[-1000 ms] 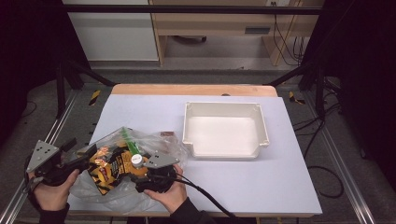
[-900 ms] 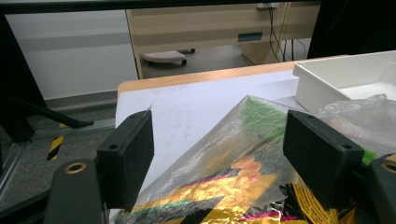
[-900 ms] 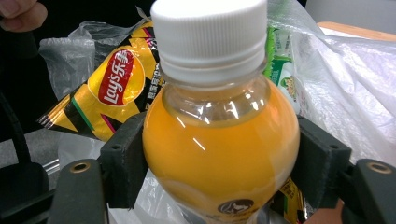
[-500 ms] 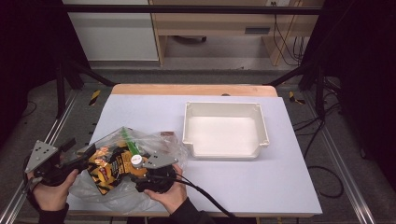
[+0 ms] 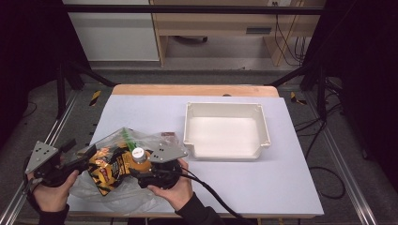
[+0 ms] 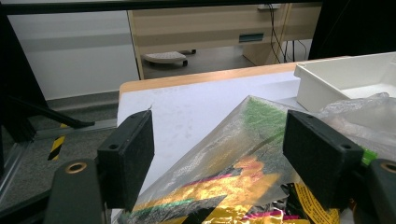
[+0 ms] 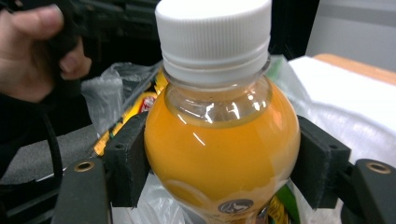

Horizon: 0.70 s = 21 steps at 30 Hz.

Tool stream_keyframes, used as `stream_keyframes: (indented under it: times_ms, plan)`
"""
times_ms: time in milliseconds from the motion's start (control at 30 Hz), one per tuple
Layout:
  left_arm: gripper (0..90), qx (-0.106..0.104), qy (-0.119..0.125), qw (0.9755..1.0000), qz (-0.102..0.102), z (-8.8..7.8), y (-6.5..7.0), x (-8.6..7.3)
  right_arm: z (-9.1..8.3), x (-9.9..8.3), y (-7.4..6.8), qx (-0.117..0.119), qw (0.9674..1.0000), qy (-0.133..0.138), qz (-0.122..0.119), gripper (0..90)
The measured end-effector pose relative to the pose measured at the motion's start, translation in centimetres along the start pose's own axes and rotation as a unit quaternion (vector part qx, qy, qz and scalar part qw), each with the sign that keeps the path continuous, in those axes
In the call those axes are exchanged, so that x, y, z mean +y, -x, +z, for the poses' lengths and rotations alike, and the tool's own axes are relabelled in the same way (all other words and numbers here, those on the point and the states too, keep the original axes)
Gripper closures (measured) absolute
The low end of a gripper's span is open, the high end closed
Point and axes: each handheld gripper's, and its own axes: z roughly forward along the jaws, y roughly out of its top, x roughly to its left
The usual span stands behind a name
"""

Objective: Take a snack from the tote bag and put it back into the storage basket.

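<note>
The bottle (image 7: 219, 140) holds orange liquid under a white ribbed cap (image 7: 213, 32). The clear plastic bag (image 5: 117, 164) shows yellow-and-black and green wrappers. The tray (image 5: 225, 131) is white on a pale lilac worktop (image 5: 281, 178).

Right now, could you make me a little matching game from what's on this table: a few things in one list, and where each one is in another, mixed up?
Things:
1. orange juice bottle
2. white tray
3. clear plastic bag
4. left gripper

Places or states:
A. empty, on the right half of the table
B. jaws apart around a bag corner
C. clamped between the right gripper's pads
D. lying at the table's near left corner, snack packets inside

Pairs: 1-C, 2-A, 3-D, 4-B
</note>
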Motion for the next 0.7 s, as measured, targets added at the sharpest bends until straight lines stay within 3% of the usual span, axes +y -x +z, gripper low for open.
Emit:
stream_keyframes:
  times_ms: [367,533,700]
  plan:
    - [24.3,-0.002,0.000,1.0000,-0.002,0.0,0.0,0.0,-2.7,3.5,0.3,0.005,0.9996,0.024,-0.017,30.3]
    - [24.3,-0.002,0.001,1.0000,-0.002,0.0,0.0,0.0,-3.8,4.6,1.1,0.008,0.9993,0.035,-0.011,30.4]
    - [24.3,-0.002,0.000,1.0000,-0.001,0.0,0.1,0.0,-5.1,5.4,1.9,-0.004,0.9992,0.036,-0.016,30.3]
